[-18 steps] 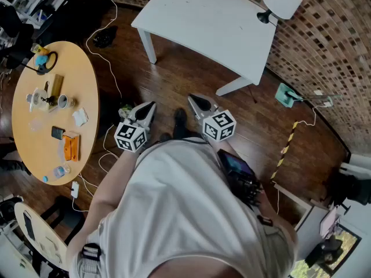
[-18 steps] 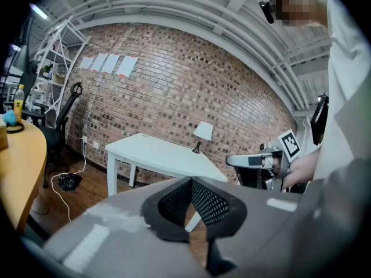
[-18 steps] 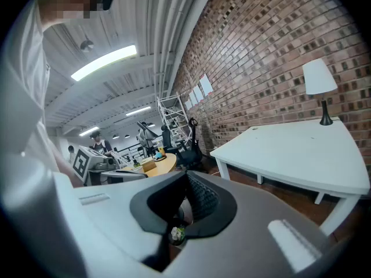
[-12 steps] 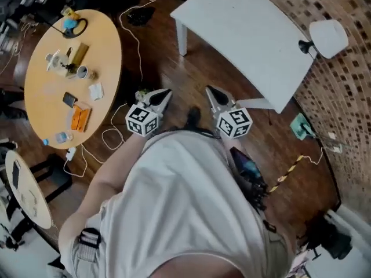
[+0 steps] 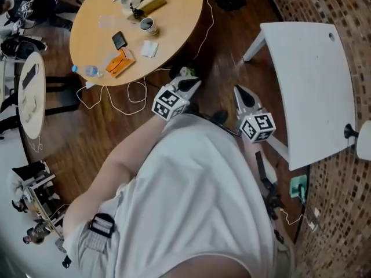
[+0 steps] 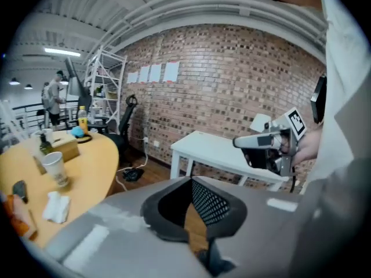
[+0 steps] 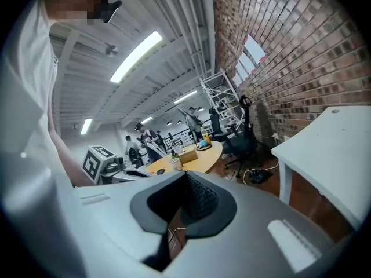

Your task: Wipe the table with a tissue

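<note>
A crumpled white tissue [image 5: 149,49] lies on the round wooden table [image 5: 179,33], beside a paper cup [image 5: 147,24]. The left gripper view shows the same tissue [image 6: 57,206] near the table's front edge. My left gripper [image 5: 193,82] hangs over the floor just short of that table's edge. Its jaws are shut with nothing in them [image 6: 191,182]. My right gripper [image 5: 238,91] is held beside it, over the floor between the two tables. It is shut [image 7: 186,176] and holds nothing. Neither gripper touches the tissue.
On the round table lie a phone [image 5: 119,39], an orange packet [image 5: 118,63], a tan box [image 5: 153,3] and a small bottle [image 5: 88,71]. White cables [image 5: 124,97] trail over the wooden floor. A white rectangular table [image 5: 316,86] stands at the right by the brick wall.
The view has swung round: the round table moved from the left edge to the top centre, the white table to the right. Both grippers stay shut in front of the body.
</note>
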